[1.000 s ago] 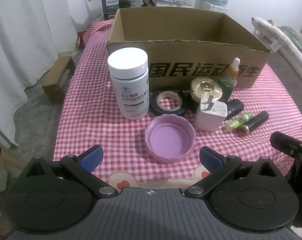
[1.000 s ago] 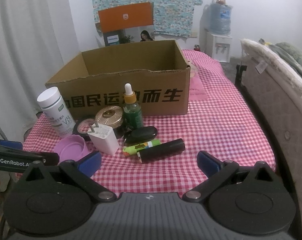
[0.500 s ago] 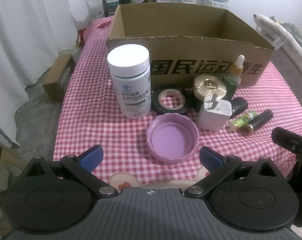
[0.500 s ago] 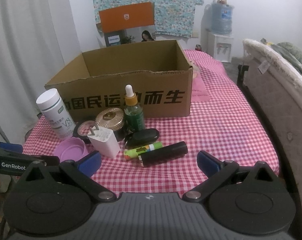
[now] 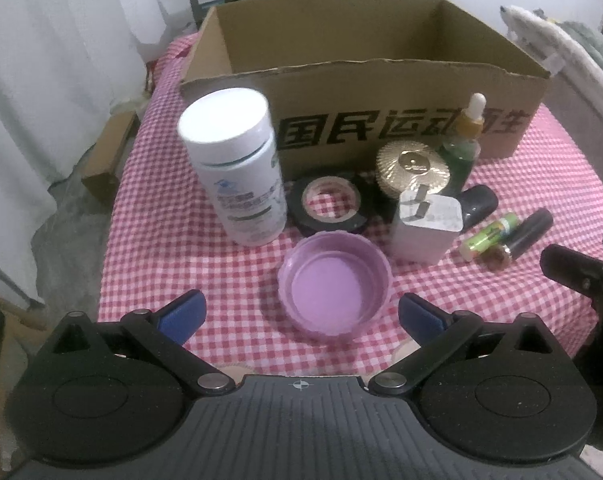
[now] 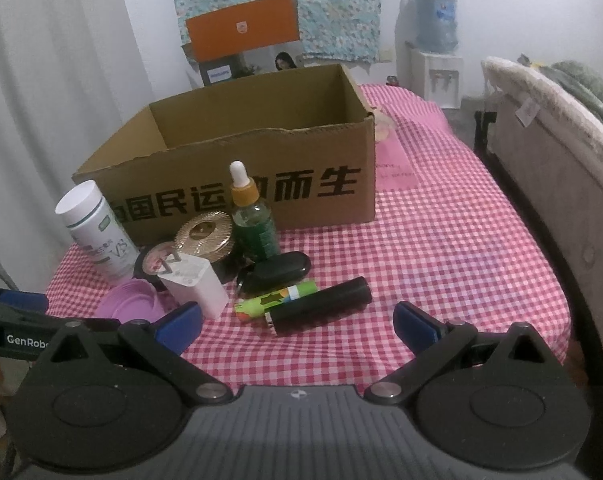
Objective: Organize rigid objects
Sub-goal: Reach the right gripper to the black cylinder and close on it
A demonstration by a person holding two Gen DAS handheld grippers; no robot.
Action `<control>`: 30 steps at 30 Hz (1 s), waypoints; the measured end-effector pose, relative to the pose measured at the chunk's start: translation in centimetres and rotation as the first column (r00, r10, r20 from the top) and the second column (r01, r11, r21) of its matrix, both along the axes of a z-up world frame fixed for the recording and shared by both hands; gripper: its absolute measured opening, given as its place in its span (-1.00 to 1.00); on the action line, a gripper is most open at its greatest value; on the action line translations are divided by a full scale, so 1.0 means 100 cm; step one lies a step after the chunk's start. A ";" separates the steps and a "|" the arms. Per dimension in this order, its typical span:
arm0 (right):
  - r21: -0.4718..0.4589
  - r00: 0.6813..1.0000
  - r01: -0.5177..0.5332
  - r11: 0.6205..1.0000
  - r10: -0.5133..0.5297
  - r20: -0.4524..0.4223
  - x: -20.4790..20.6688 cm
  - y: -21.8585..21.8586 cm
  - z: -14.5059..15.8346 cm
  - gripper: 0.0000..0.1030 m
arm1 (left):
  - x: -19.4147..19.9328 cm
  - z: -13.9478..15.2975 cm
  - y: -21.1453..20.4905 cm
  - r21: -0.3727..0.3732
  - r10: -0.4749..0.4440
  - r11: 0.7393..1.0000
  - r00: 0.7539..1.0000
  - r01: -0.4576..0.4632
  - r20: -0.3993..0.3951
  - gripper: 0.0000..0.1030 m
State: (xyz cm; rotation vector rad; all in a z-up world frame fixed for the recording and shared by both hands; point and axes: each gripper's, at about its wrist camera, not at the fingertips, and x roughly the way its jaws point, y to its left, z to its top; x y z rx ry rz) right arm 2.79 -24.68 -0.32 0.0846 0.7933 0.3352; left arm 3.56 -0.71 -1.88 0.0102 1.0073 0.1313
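My left gripper (image 5: 299,314) is wide, right by the lid (image 5: 335,282). It looks light and stiff; I should pinch its rim.

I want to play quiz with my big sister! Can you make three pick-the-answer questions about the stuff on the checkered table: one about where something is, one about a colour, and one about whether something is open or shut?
1. Where is the purple lid?
A. Inside the cardboard box
B. On the cloth, in front of the left tool
C. On top of the white bottle

2. What colour is the dropper bottle's collar?
A. Orange
B. Blue
C. Black

3. How is the right tool?
A. Shut on the battery
B. Shut on nothing
C. Open, holding nothing

Answers:
1 B, it lies just ahead of the left tool, between its blue fingers.
2 A, an orange band sits under the white bulb.
3 C, its blue fingers stand wide apart with bare cloth between.
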 end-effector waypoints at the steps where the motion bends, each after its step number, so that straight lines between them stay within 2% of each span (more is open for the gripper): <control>1: 0.006 1.000 0.004 1.000 -0.004 -0.002 0.001 -0.002 -0.001 1.00 | 0.001 0.000 -0.002 0.003 -0.010 1.000 1.000 0.010 0.003 1.00; 4: 0.026 1.000 0.016 1.000 -0.016 -0.005 0.005 -0.008 -0.004 1.00 | 0.002 0.005 -0.010 0.010 -0.055 0.998 0.998 0.054 0.038 0.99; 7: 0.057 0.999 0.033 0.998 -0.033 -0.005 0.006 -0.017 -0.004 0.98 | -0.001 0.012 -0.021 0.012 -0.127 0.992 0.986 0.127 0.109 1.00; 12: 0.147 0.998 0.068 0.987 -0.067 -0.011 0.007 -0.043 -0.006 0.87 | -0.004 0.020 -0.045 0.026 -0.293 0.956 0.935 0.293 0.199 0.98; 13: 0.170 0.997 0.077 0.982 -0.074 -0.019 0.008 -0.049 -0.007 0.85 | -0.004 0.021 -0.051 0.031 -0.329 0.943 0.921 0.330 0.210 0.97; 16: 0.237 0.995 0.089 0.967 -0.075 -0.066 0.014 -0.064 -0.010 0.61 | -0.003 0.021 -0.068 0.061 -0.439 0.897 0.870 0.437 0.226 0.88; 18: 0.283 0.992 0.091 0.955 -0.063 -0.109 0.021 -0.072 -0.013 0.46 | 0.003 0.019 -0.081 0.089 -0.499 0.866 0.837 0.493 0.222 0.74; 20: 0.308 0.989 0.093 0.947 -0.053 -0.138 0.028 -0.076 -0.014 0.36 | 0.007 0.017 -0.093 0.111 -0.559 0.829 0.802 0.548 0.212 0.57; 22: 0.324 0.985 0.095 0.941 -0.042 -0.167 0.035 -0.078 -0.016 0.32 | 0.013 0.012 -0.104 0.135 -0.608 0.794 0.773 0.593 0.182 0.49; 24: 0.353 0.979 0.102 0.930 -0.032 -0.199 0.042 -0.080 -0.019 0.27 | 0.017 0.007 -0.112 0.141 -0.638 0.770 0.754 0.622 0.159 0.28; 28: 0.382 0.968 0.108 0.918 -0.009 -0.251 0.054 -0.078 -0.028 0.18 | 0.028 -0.007 -0.127 0.123 -0.684 0.729 0.722 0.673 0.104 0.10; 30: 0.390 0.961 0.111 0.914 0.002 -0.278 0.058 -0.077 -0.033 0.06 | 0.031 -0.012 -0.132 0.123 -0.699 0.714 0.711 0.689 0.078 -0.05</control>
